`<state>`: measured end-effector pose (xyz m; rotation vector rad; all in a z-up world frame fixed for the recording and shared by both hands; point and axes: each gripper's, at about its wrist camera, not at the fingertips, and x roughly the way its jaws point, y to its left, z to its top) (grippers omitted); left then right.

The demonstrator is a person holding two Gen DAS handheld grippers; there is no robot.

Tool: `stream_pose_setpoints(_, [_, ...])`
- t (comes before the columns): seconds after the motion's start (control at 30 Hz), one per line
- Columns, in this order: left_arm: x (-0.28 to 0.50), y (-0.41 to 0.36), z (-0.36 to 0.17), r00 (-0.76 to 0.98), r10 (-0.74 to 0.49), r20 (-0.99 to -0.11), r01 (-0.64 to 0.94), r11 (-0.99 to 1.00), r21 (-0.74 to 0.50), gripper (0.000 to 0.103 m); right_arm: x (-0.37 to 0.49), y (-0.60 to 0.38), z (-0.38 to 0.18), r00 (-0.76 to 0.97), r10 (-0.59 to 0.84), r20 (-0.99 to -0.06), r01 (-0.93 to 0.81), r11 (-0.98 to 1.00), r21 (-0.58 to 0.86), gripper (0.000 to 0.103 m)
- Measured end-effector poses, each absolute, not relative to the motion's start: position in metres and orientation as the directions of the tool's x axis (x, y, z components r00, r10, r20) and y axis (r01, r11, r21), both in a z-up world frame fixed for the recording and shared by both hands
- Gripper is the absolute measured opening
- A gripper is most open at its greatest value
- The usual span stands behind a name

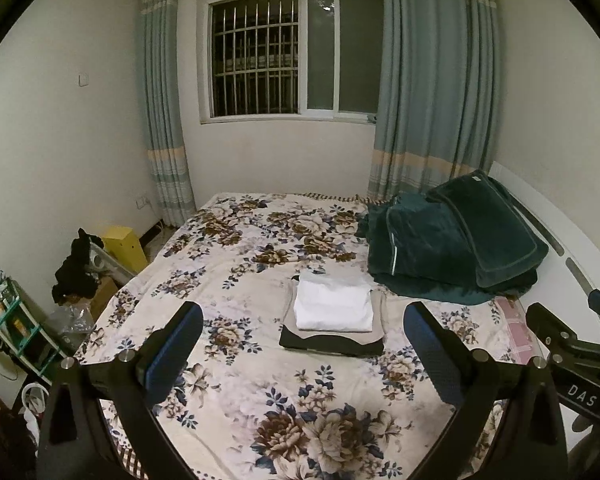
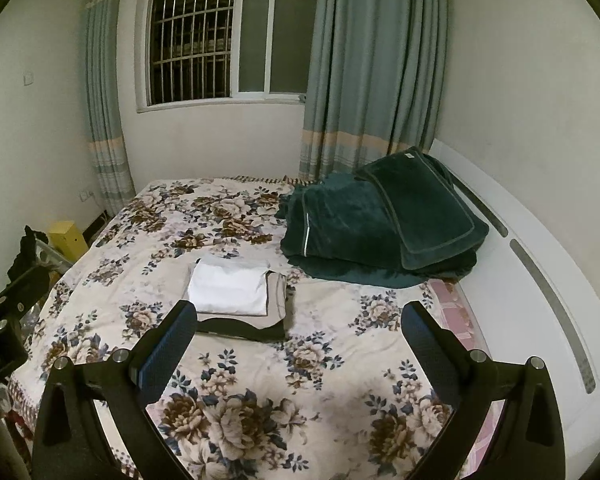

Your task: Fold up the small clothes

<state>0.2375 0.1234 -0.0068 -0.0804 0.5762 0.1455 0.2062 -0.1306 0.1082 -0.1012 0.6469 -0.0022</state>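
Both wrist views overlook the bed (image 1: 260, 380) toward the window (image 2: 220, 40).

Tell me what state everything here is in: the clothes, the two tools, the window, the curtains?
Left tool: open, holding nothing.
Right tool: open, holding nothing.
White garment: folded, top of the stack.
Beige garment: folded, under the white one.
Black garment: folded, bottom of the stack.
Green blanket: loosely folded, heaped on the bed.
Window: looks shut.
Curtains: drawn aside.
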Motion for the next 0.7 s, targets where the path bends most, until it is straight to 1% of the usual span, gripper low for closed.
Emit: stream_pose_setpoints(0.7, [0.2317,0.1197,-0.0039,0.832,0.117,-0.543,-0.159,0.987,-0.031,0.103,0.2104,-0.1302,0.1115,0.801,-0.007,-0.599,-0.058,0.994,-0.090,0.103])
